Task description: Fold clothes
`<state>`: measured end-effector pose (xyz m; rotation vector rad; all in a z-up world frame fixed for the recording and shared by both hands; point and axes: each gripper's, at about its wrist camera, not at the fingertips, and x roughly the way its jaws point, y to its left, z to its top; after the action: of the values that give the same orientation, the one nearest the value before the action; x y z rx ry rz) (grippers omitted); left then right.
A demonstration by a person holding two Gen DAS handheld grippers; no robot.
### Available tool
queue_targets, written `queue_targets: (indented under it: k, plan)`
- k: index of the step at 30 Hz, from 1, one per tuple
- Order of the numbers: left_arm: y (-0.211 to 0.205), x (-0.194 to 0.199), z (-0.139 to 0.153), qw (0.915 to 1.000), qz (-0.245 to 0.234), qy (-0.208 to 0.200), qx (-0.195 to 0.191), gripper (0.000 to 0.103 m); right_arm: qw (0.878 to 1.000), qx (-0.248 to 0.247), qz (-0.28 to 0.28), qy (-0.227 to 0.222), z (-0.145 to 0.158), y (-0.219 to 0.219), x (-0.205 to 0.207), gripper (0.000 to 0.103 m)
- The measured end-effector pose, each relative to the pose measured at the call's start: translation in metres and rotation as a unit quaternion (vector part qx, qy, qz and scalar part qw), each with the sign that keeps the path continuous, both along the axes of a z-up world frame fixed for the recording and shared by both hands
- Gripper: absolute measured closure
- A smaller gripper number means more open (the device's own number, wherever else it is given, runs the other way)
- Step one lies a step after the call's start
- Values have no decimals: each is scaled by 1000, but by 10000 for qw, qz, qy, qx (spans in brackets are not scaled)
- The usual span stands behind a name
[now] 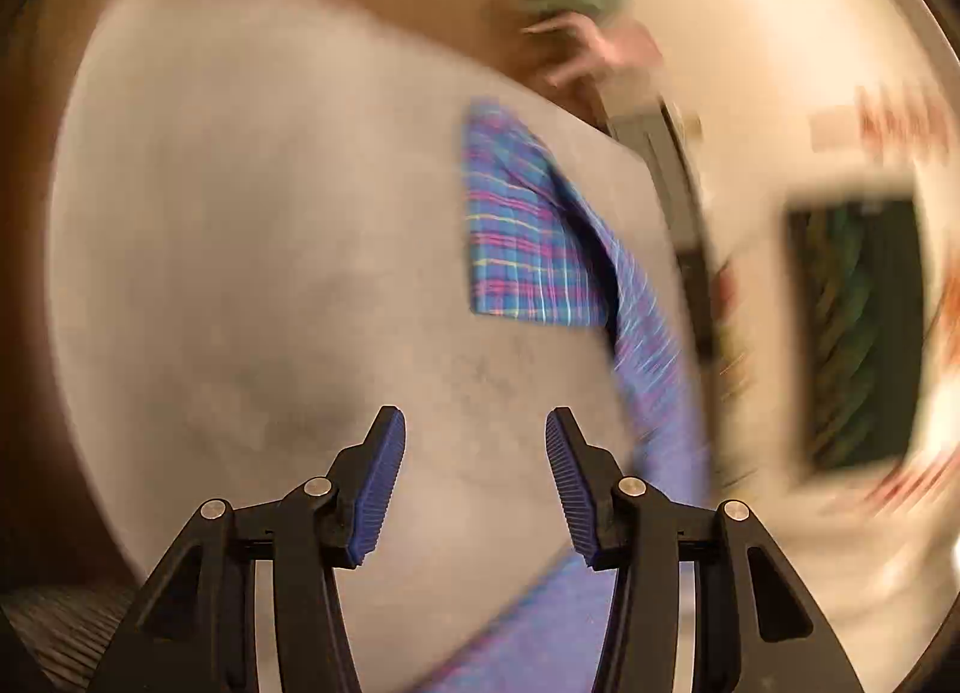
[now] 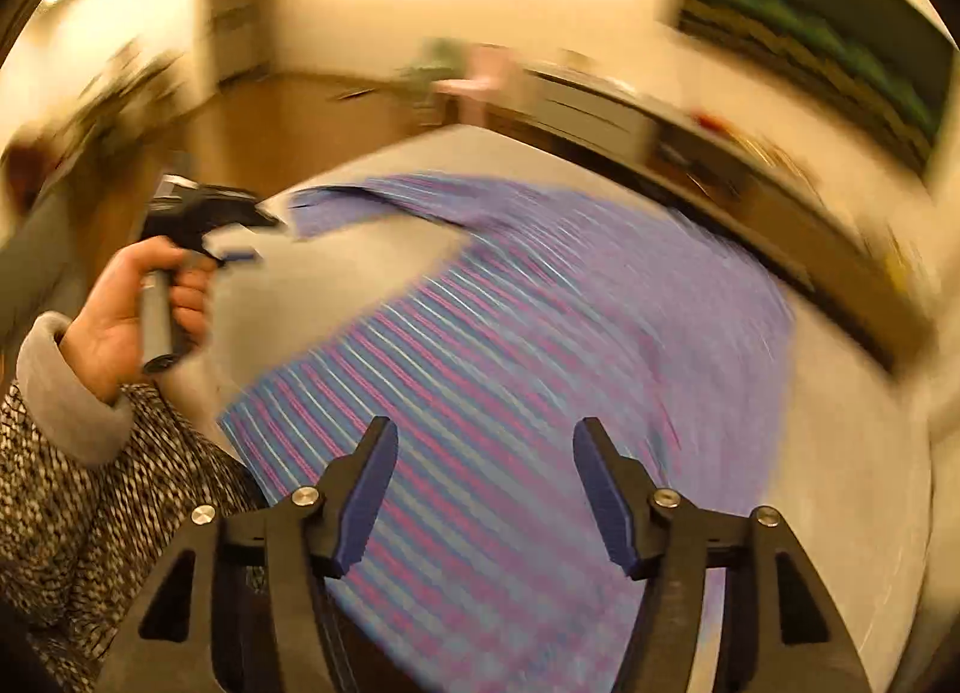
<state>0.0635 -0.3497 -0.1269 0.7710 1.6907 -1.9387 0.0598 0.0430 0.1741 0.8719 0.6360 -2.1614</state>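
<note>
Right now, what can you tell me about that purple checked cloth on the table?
The plaid garment is thin woven fabric in blue-purple with pink, pale blue and yellowish lines. It lies spread on the grey table, mostly flat, with one narrower part, perhaps a sleeve, reaching away across the table. Motion blur hides buttons or seams. Neither the left gripper nor the right gripper holds it; both are open above it.

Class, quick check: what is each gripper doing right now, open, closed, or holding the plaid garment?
Left gripper: open, holding nothing, over the grey table.
Right gripper: open, holding nothing, above the plaid garment.
</note>
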Motion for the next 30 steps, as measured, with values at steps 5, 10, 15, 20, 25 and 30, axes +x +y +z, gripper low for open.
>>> queue_targets:
  k: [5,10,15,20,25,30]
  plan:
    - [-24,27,-10,9981,608,65,123,53,9871,641,1285,705,-10,-163,-29,31]
    - [-30,30,-16,9985,446,204,241,53,9585,1565,2240,816,-62,-320,-73,31]
    - [-44,25,-9,9990,280,316,151,53,9062,2717,3175,642,-131,-428,-102,30]
    - [-56,26,-7,9989,323,345,-48,53,8859,3022,3517,-123,-167,-467,-135,27]
    - [-53,14,0,9987,-28,447,-238,53,8950,2789,3378,-847,-161,-467,-153,98]
    - [-49,8,12,9973,-228,462,-531,53,9305,1945,3072,-449,-95,-426,-159,98]
